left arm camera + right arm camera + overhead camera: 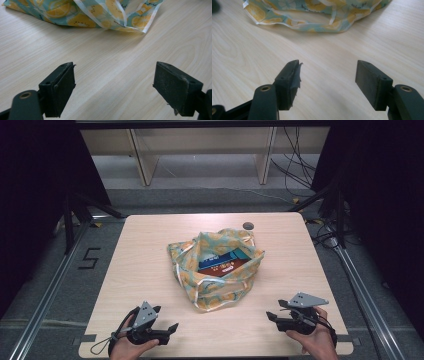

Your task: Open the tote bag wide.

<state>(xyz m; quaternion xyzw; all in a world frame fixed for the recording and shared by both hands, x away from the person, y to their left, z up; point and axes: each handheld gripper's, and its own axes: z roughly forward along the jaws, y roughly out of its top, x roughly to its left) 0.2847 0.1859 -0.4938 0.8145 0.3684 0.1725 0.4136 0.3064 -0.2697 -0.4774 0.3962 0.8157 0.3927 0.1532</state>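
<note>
Lemon-print fabric tote bag, pale turquoise with yellow fruit and white handles, sits slumped at the middle of the light wooden desk, its mouth open toward the camera and flat printed packets in blue and dark red showing inside. At the near left edge of the desk, the left gripper, black with a grey three-cornered plate on top, rests low in the person's left hand, its fingers spread wide and released, with nothing but bare desk between them; the left gripper view looks across that bare wood to the bag's lower hem, which lies well apart from the fingertips. At the near right edge, the right gripper is held the same way in the right hand, pointing in toward the bag, its fingers likewise released and empty, a frayed scrap of padding hanging off the other one. Neither gripper touches the bag. Judged from how things lie, the packets are already in the bag; whatever remains, such as closing it or lifting it by the handles, has yet to begin.
</note>
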